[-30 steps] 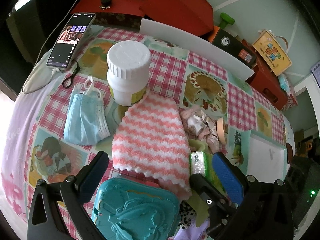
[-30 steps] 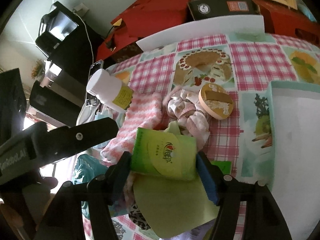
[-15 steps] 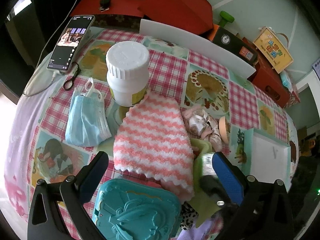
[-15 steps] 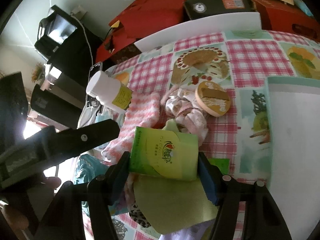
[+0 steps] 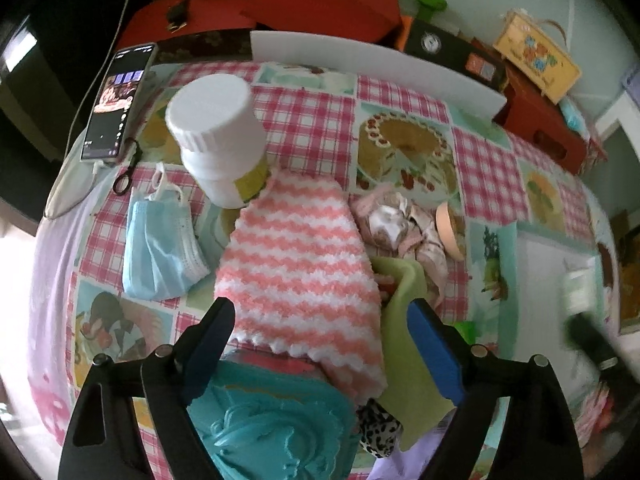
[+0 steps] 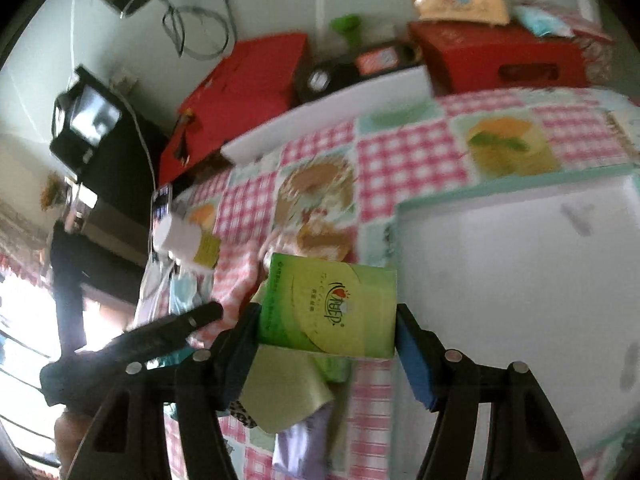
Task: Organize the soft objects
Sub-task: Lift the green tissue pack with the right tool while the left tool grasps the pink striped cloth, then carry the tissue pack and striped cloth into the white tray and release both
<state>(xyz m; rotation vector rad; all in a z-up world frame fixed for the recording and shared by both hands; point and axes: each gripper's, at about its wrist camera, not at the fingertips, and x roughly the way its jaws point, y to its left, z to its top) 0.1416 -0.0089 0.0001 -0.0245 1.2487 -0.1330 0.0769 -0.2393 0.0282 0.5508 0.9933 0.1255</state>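
A: Pink-and-white knitted cloth [image 5: 298,268] status, left wrist view?
B: Flat on checked tabletop [image 5: 400,92]. Left tongs [image 5: 320,344] above its near edge, jaws closing, gripping nothing.
A: Right wrist view?
B: Right tongs [image 6: 326,328] pinch green tissue pack [image 6: 330,306], lifted beside white tray [image 6: 520,280].

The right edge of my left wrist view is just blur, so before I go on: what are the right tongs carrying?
Observer: The right tongs grip a green tissue pack, with one pad pressed on each side.
Operator: Is it clear of the pile?
Observer: It looks held up off it. The lime cloth lies underneath.
Operator: How close is the tray?
Observer: In the right wrist view the pack overlaps the left rim of the white tray.
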